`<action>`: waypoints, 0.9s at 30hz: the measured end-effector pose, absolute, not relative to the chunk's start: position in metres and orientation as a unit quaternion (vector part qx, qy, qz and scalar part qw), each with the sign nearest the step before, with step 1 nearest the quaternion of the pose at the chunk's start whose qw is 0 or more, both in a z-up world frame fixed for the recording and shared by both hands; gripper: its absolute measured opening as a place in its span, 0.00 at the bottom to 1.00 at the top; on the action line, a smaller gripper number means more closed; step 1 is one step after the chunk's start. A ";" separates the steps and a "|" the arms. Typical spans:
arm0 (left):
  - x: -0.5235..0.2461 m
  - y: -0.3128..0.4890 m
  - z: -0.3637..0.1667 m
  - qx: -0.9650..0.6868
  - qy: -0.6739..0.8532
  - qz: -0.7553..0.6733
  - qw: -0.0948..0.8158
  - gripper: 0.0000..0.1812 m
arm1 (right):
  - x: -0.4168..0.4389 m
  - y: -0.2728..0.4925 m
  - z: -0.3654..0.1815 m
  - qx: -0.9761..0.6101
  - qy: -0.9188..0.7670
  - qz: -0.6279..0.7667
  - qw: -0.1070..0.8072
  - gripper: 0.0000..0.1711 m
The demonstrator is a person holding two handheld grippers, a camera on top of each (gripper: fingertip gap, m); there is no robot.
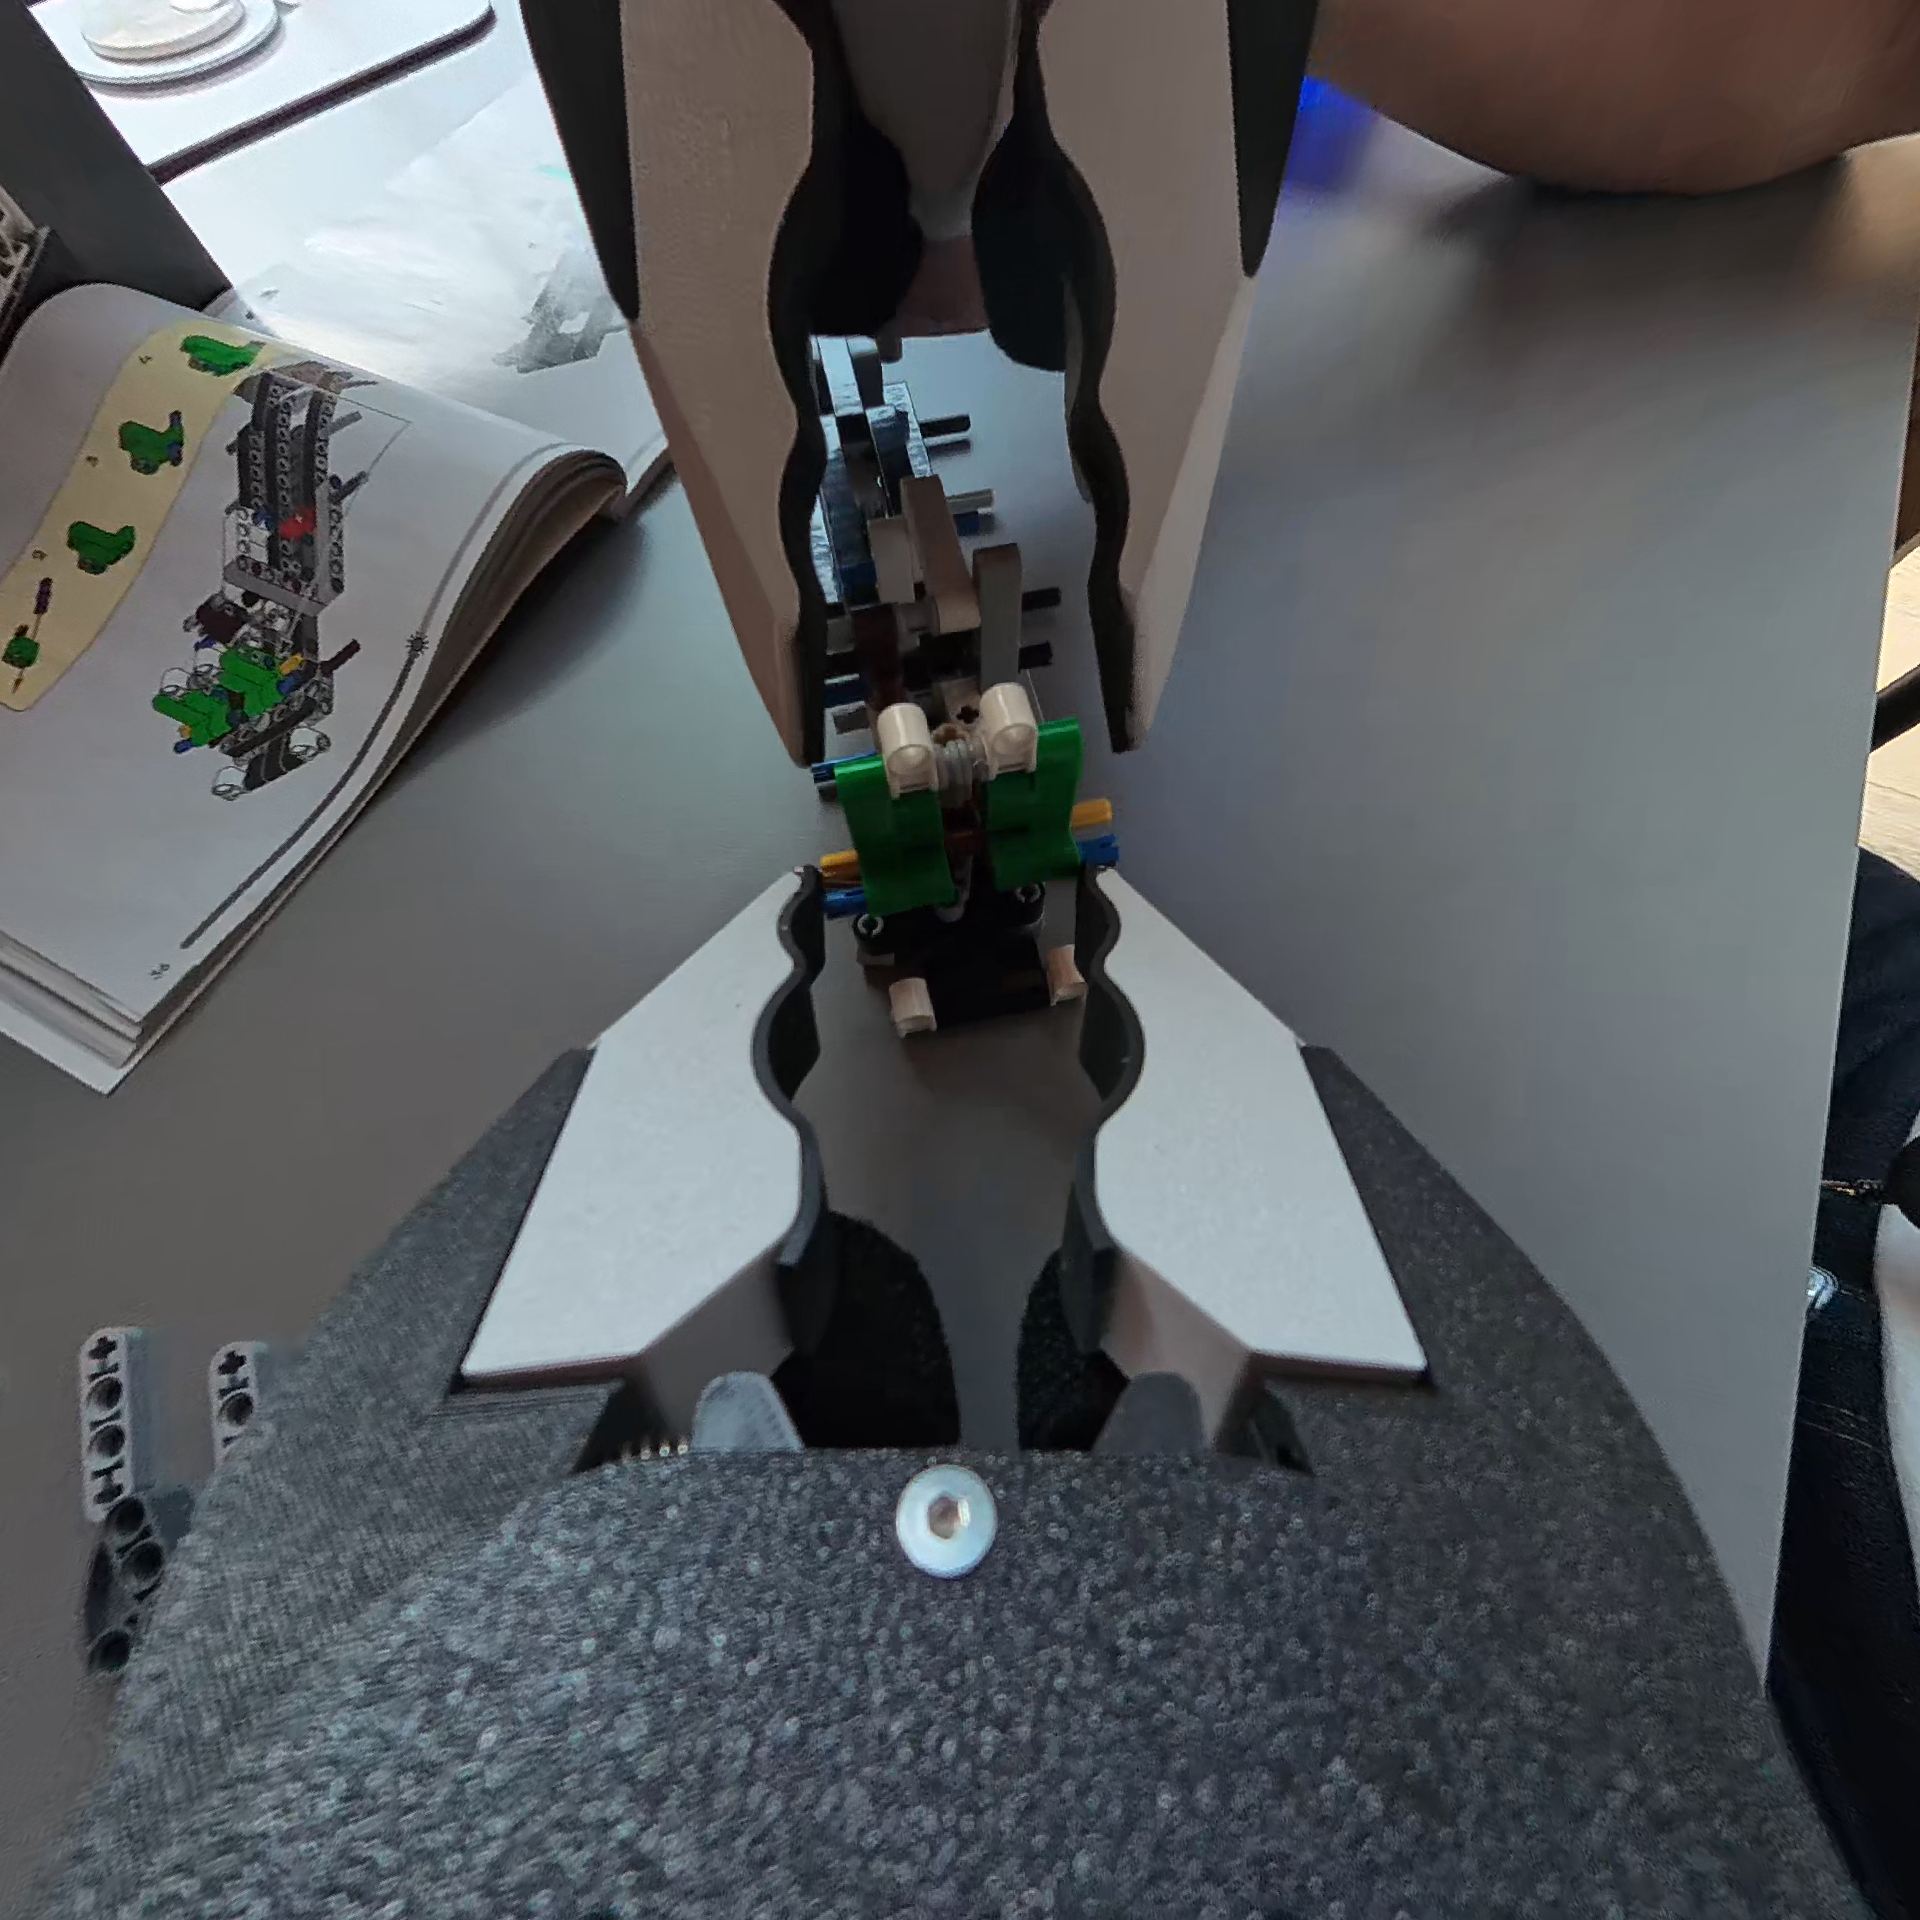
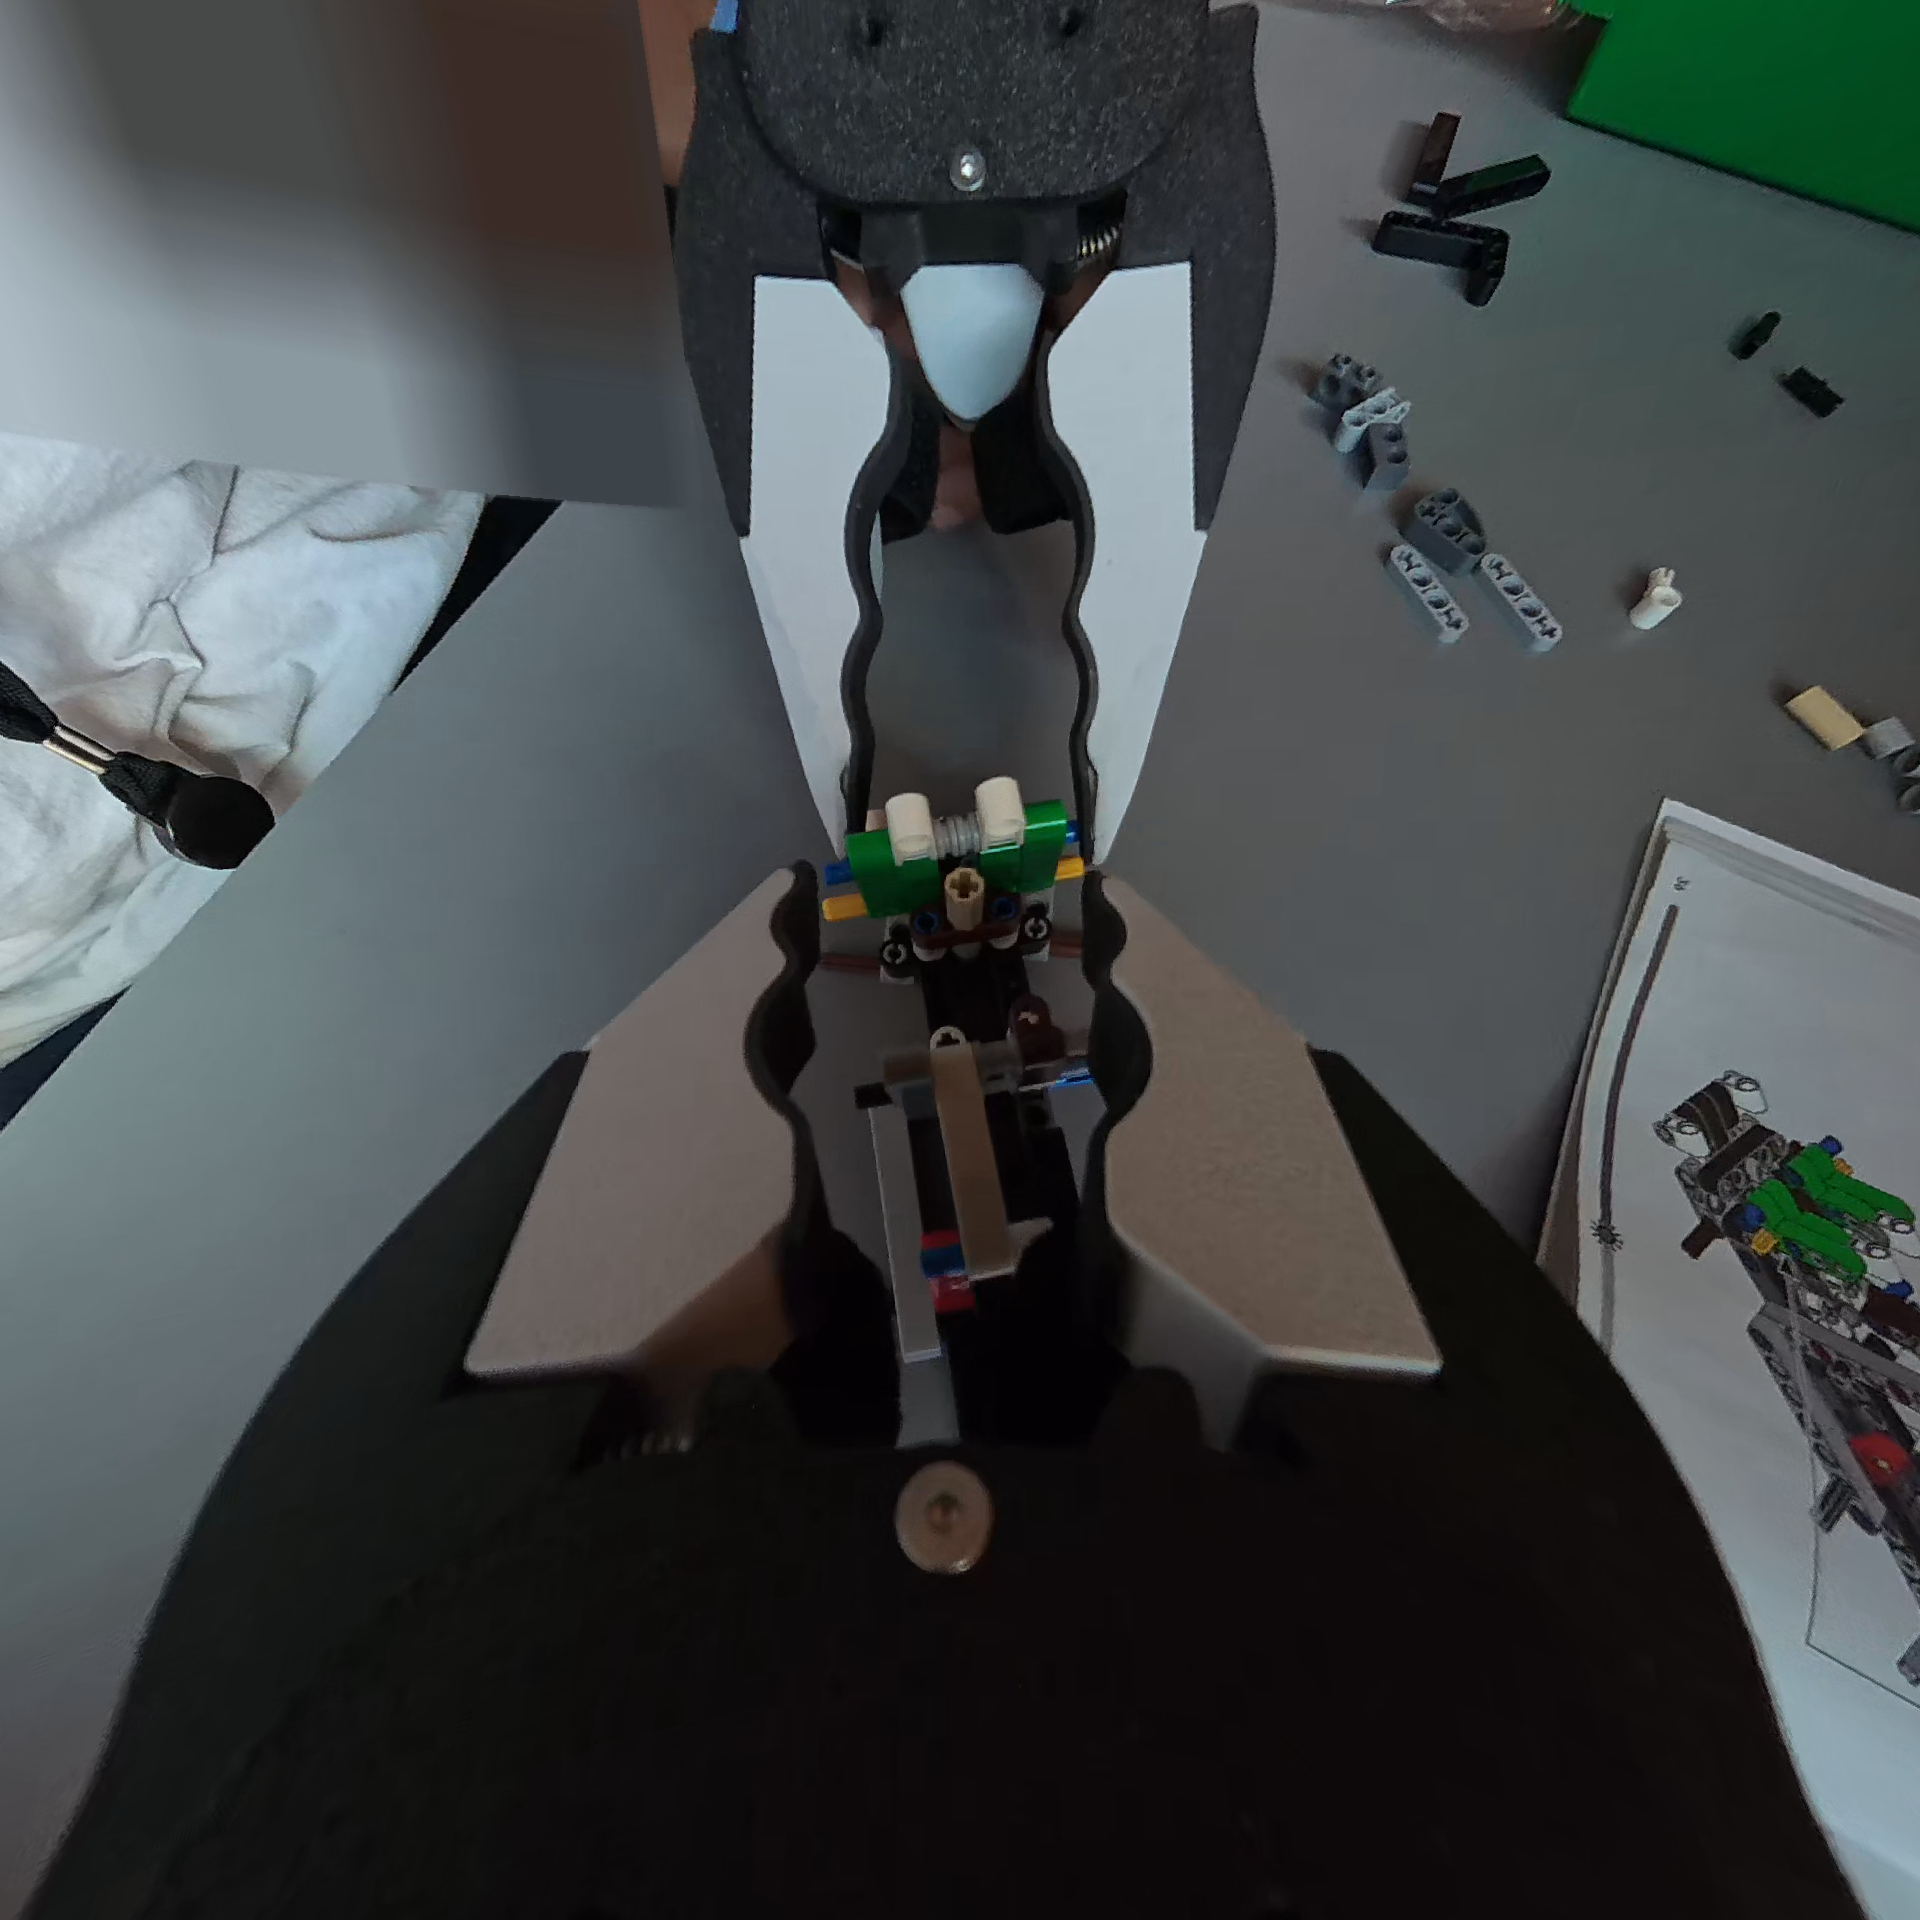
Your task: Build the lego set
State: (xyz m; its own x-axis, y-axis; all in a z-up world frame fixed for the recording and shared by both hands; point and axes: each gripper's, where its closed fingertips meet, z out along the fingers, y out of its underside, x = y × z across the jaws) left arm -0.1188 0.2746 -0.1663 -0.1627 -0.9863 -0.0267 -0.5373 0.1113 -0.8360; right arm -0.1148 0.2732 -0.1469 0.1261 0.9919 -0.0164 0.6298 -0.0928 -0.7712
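Note:
The half-built lego model [image 1: 956, 821] lies lengthwise on the grey table between my two grippers, which face each other. It has two green pieces, white connectors and yellow and blue pins at one end, and a long black and grey body [image 2: 977, 1143]. My left gripper [image 1: 945, 894] is closed to the model's width, its fingertips against the sides of the black base just below the green pieces. My right gripper [image 2: 945, 904] is closed along the long body. Each gripper also shows in the other's view: the right [image 1: 961, 743], the left [image 2: 971, 831].
An open instruction booklet [image 1: 260, 623] lies left of the model; it also shows in the right wrist view [image 2: 1766, 1247]. Loose grey pieces [image 2: 1455, 540], black pieces [image 2: 1455, 218] and a green box [image 2: 1766, 104] lie beyond. Grey beams [image 1: 114, 1455] lie by my left gripper. The table edge [image 1: 1870, 935] runs close on the right. Only a small space, under 4 cm, lies between the two pairs of fingers.

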 end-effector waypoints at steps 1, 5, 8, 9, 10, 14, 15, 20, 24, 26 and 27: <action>-0.119 0.275 -0.166 -0.563 0.674 -0.355 0.319 0.26 | -0.114 0.274 -0.145 -0.682 -0.593 0.287 0.318 0.28; -0.124 0.277 -0.162 -0.567 0.666 -0.359 0.325 0.26 | -0.112 0.278 -0.129 -0.681 -0.577 0.293 0.343 0.25; -0.130 0.280 -0.159 -0.573 0.659 -0.365 0.323 0.26 | -0.111 0.279 -0.116 -0.684 -0.556 0.298 0.366 0.25; -0.132 0.280 -0.157 -0.574 0.657 -0.366 0.324 0.26 | -0.110 0.278 -0.116 -0.690 -0.551 0.291 0.367 0.26; -0.133 0.280 -0.156 -0.574 0.656 -0.366 0.325 0.26 | -0.109 0.276 -0.119 -0.697 -0.550 0.284 0.361 0.27; -0.133 0.275 -0.163 -0.572 0.667 -0.352 0.323 0.34 | -0.105 0.260 -0.133 -0.724 -0.536 0.269 0.340 0.33; -0.132 0.275 -0.166 -0.576 0.667 -0.345 0.323 0.34 | -0.103 0.258 -0.136 -0.731 -0.531 0.259 0.341 0.33; -0.123 0.277 -0.168 -0.590 0.656 -0.331 0.335 0.38 | -0.095 0.242 -0.128 -0.753 -0.471 0.260 0.379 0.32; -0.116 0.275 -0.170 -0.597 0.654 -0.332 0.325 0.40 | -0.083 0.229 -0.127 -0.780 -0.411 0.252 0.399 0.33; -0.111 0.274 -0.170 -0.597 0.653 -0.332 0.327 0.41 | -0.080 0.220 -0.122 -0.784 -0.377 0.266 0.415 0.32; -0.109 0.274 -0.169 -0.595 0.654 -0.334 0.327 0.42 | -0.079 0.214 -0.118 -0.785 -0.361 0.274 0.423 0.32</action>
